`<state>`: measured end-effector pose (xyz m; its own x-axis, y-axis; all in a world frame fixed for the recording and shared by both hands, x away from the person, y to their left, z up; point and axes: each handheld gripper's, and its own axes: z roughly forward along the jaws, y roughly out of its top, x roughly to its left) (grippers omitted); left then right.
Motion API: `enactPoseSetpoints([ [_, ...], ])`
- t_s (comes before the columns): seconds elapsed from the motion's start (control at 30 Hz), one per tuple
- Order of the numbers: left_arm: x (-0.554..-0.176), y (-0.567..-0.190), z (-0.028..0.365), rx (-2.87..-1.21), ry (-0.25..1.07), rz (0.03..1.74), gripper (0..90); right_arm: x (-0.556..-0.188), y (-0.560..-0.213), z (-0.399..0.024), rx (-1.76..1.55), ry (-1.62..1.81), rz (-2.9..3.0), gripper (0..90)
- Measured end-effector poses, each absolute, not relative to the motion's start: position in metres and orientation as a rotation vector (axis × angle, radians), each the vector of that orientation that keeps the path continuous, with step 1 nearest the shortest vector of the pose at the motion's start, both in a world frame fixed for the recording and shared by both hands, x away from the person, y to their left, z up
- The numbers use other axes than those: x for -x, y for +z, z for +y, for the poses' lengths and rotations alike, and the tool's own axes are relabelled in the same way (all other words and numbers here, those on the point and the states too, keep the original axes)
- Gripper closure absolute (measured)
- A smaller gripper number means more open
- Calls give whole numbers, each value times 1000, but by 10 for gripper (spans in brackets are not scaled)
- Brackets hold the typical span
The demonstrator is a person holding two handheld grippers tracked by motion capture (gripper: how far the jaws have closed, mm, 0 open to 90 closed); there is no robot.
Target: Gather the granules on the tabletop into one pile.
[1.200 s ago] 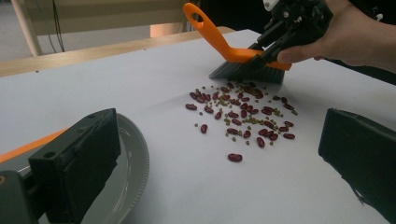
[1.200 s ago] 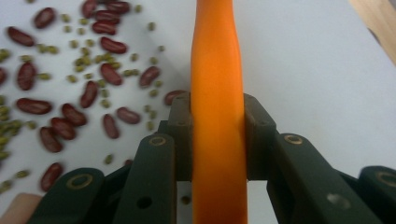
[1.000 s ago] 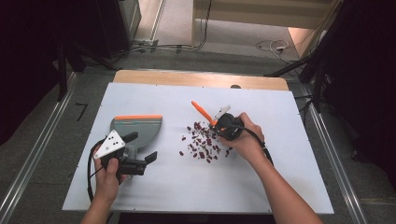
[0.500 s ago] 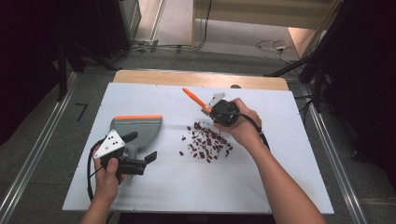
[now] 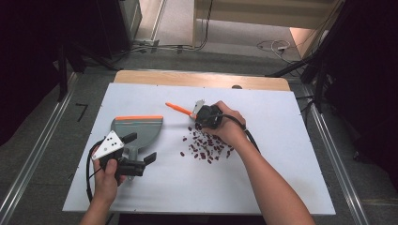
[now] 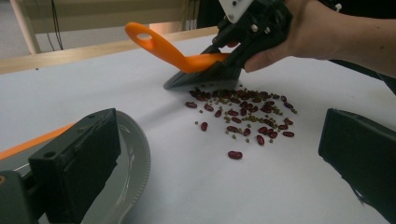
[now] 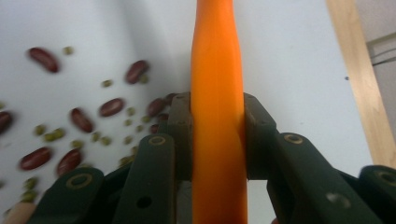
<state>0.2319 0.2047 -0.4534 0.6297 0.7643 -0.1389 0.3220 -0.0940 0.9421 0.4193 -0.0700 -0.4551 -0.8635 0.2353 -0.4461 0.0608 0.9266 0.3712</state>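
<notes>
The right gripper [image 5: 201,112], jaws clamped on the orange handle of the light, stiff brush [image 6: 187,60] at the far edge of the loose, roll-prone beans [image 5: 206,149], grips mid-handle; the left gripper [image 5: 141,152] stands open beside the dustpan [image 5: 138,129].

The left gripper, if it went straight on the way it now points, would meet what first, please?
Judging by its own view, the left gripper points across bare white table toward the scattered beans; it would probably reach the nearest lone red bean first, with the brush beyond. Depth is uncertain.
</notes>
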Motion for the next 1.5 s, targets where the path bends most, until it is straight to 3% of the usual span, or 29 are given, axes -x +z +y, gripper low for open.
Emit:
enactPoseSetpoints([
  [0.47, -232, -452, 201, -1692, 471, 889, 0, -373, -452, -86, -50, 528, 2678, 685],
  [0.73, -232, -453, 202, -1692, 472, 890, 0, -379, -434, -95, -89, 578, 2619, 687],
  [0.87, -232, -453, 204, -1694, 472, 893, 0, -397, -425, -117, -244, 583, 2558, 687],
  [1.07, -232, -453, 204, -1690, 471, 896, 0, -408, -440, -146, -545, 401, 2509, 688],
  [1.17, -232, -453, 203, -1692, 471, 893, 0, -398, -446, -151, -754, 429, 2500, 687],
  [1.5, -233, -453, 201, -1697, 473, 891, 0, -367, -450, -129, -783, 450, 2520, 686],
])
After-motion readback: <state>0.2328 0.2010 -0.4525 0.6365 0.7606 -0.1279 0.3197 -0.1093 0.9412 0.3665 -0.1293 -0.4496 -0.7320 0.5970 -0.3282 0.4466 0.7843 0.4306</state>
